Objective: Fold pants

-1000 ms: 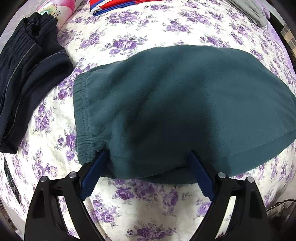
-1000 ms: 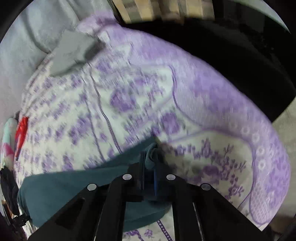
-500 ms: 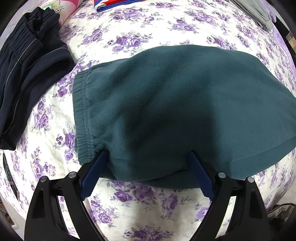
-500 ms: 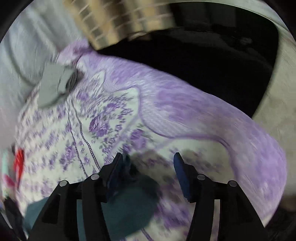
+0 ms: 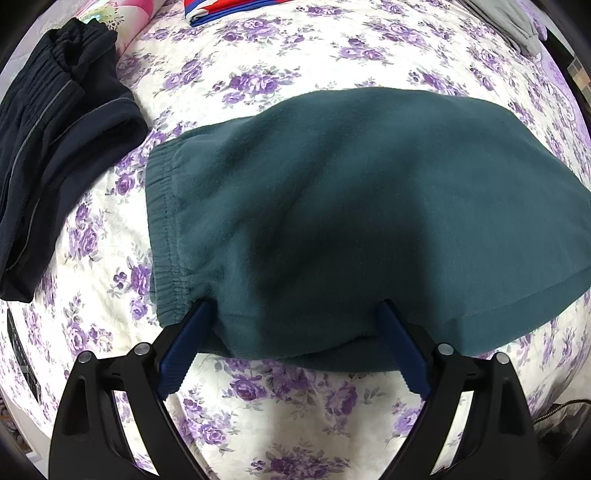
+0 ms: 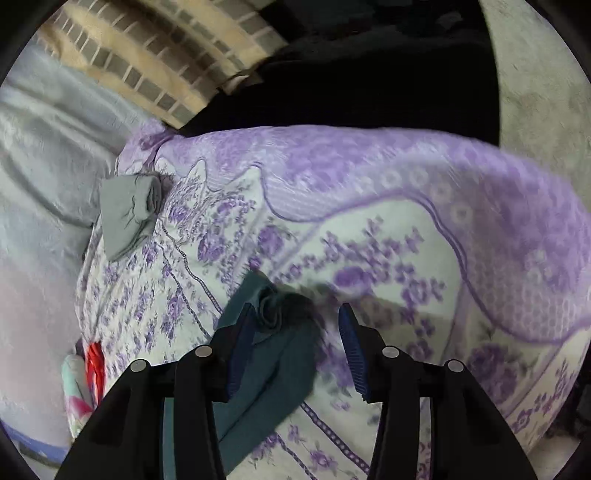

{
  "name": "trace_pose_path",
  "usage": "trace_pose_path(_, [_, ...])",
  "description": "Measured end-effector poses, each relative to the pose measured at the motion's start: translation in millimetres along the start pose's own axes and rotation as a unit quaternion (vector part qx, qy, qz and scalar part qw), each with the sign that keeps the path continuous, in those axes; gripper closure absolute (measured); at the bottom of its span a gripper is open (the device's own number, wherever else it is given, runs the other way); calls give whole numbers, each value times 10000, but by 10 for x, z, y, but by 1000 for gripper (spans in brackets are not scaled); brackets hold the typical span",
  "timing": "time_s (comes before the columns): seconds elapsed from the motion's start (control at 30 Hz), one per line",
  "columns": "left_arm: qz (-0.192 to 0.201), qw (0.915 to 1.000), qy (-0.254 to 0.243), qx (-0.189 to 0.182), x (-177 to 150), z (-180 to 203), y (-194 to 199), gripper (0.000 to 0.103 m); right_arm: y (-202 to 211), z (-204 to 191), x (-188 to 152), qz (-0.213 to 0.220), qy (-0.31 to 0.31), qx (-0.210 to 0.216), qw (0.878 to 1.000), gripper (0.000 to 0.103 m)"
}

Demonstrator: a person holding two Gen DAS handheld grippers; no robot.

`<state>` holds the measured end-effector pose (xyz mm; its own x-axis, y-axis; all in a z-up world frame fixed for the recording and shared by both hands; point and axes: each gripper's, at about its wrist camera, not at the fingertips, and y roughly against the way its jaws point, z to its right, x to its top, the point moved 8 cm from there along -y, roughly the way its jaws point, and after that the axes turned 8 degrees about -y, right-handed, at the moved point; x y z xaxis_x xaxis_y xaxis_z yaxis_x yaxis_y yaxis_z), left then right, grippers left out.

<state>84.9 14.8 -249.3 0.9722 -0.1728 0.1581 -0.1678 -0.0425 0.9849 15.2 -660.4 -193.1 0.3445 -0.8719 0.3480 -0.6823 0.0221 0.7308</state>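
While the pants (image 5: pixel 351 221) lie folded on the bed (image 5: pixel 295 406), both hand-held grippers, left (image 5: pixel 291 314) and right (image 6: pixel 295 321), gape apart.

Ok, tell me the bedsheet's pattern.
Purple roses on cream bedsheet, clearest in the left wrist view.

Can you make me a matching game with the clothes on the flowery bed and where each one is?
Things:
1. green pants
2. dark navy clothes
3. grey cloth
4. red and blue cloth

Places:
A. far top edge of the left wrist view
B. left side of the bed, beside the green waistband
C. far corner of the bed, near the grey blanket
D. middle of the bed, right in front of the left tongs

Pairs: 1-D, 2-B, 3-C, 4-A
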Motion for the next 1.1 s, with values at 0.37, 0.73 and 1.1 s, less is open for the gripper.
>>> trace_pose_path(0.37, [24,10000,79,51,-48,21,18,14,-460,-508,15,-934,1596,-392,9820,63])
trace_pose_path(0.73, [13,9998,152,85,-38,43,39,14,-543,-598,337,-356,1719,-759,9815,90])
trace_pose_path(1.1, [43,9998,201,-22,-23,-37,74,14,-175,30,116,-449,497,-678,9954,42])
